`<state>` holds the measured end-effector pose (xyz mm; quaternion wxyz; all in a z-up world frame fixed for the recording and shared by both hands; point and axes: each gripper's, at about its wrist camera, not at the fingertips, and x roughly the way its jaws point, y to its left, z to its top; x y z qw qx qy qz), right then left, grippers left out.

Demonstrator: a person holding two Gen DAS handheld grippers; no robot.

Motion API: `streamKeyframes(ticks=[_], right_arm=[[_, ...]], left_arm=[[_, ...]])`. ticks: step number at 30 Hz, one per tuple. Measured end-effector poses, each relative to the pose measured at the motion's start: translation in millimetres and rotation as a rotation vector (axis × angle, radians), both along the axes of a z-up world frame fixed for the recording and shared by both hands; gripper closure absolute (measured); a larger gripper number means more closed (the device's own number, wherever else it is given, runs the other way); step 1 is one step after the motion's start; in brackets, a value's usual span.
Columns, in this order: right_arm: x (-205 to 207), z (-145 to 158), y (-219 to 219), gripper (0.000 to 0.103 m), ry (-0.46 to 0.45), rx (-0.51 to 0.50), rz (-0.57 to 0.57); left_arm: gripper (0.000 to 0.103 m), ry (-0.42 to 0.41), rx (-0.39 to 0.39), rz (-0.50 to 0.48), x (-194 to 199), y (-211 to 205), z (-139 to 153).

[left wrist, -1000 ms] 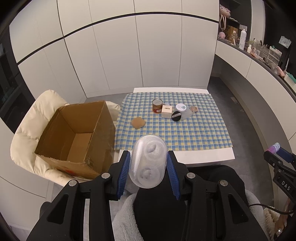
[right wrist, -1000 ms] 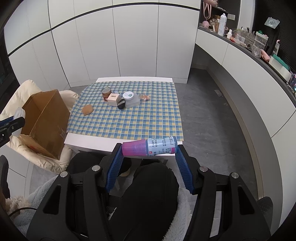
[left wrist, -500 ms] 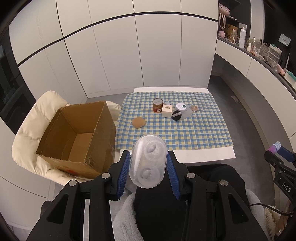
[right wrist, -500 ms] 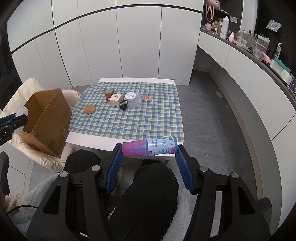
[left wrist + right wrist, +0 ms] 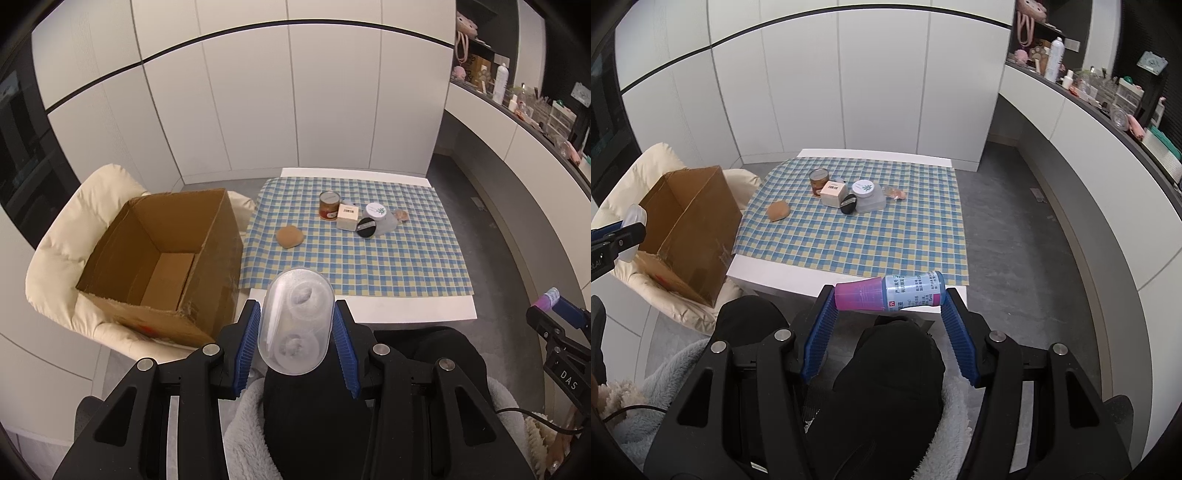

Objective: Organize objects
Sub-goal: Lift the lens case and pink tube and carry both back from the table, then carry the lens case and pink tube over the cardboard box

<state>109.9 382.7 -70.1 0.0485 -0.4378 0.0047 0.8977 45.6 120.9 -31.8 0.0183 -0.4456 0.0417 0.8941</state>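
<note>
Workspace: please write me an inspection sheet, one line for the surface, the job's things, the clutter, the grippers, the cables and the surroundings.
Surface: white table under a blue and yellow checked cloth.
Job's things: open cardboard box on a cream chair, beside the table; on the cloth a tin can, small carton, white-lidded jar, black disc, brown round item.
Clutter: small pinkish item behind the jar, unclear.
Grippers: left gripper holds a clear oval case; right gripper holds a pink-capped bottle sideways.
Cables: one thin black cable at lower right.
Surroundings: white cabinets; crowded shelf on the right.
</note>
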Motion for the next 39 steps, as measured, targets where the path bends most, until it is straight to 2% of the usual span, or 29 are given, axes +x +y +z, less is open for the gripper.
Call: streamKeyframes(ticks=[20, 35, 39], right_arm=[[-31.5, -8.9, -98.4, 0.043, -0.005, -0.002, 0.251], [-50.3, -21.1, -220.1, 0.043, -0.032, 0.033, 0.54], [-54.5, -24.0, -242.9, 0.043, -0.035, 0.044, 0.582]], left_arm=[[0.063, -0.018, 0.008, 0.232, 27.4, -93.7, -10.1], [0.063, -0.058, 0.04, 0.467, 57.9, -188.9, -29.1], [0.063, -0.067, 0.047, 0.518, 63.1, -210.0, -32.1]])
